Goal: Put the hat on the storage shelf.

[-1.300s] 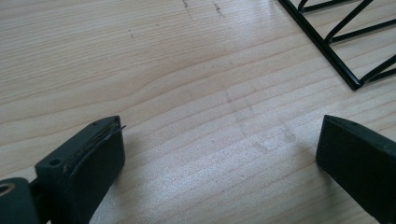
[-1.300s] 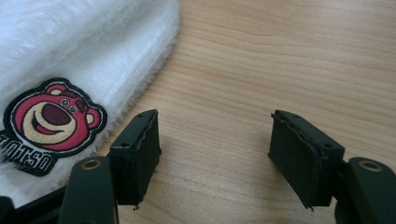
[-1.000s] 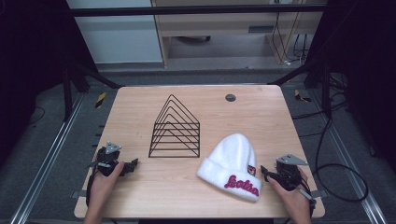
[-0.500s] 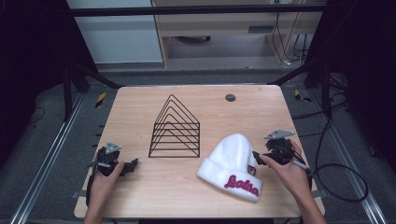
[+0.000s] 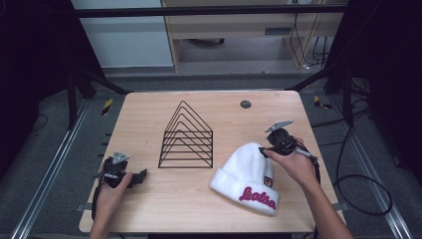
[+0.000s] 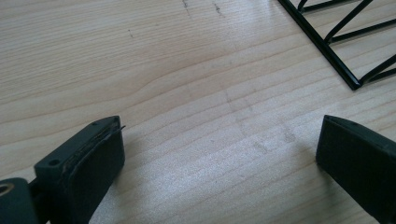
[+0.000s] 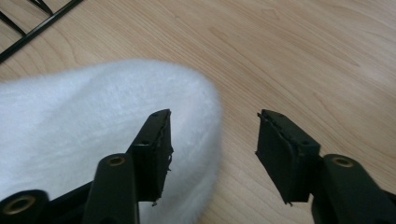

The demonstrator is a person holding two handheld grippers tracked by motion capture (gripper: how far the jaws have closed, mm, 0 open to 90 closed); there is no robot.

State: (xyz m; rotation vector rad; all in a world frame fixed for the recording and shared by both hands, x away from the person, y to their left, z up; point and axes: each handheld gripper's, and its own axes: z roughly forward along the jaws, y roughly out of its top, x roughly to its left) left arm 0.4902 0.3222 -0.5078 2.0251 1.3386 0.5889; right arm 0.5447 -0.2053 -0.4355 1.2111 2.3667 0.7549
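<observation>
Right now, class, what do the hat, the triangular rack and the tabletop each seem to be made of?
Hat: soft white fleece or plush knit, going by its fuzzy nap. Triangular rack: thin wire, probably metal, with a glossy black coat. Tabletop: pale wood or wood-look laminate, matte, with visible grain.

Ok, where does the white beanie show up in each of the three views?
High view: white beanie at lower right, beside the right tongs.
Left gripper view: not in it.
Right gripper view: beanie at left, behind the left jaw.
Shared landmark: black wire rack, seen at a corner.
</observation>
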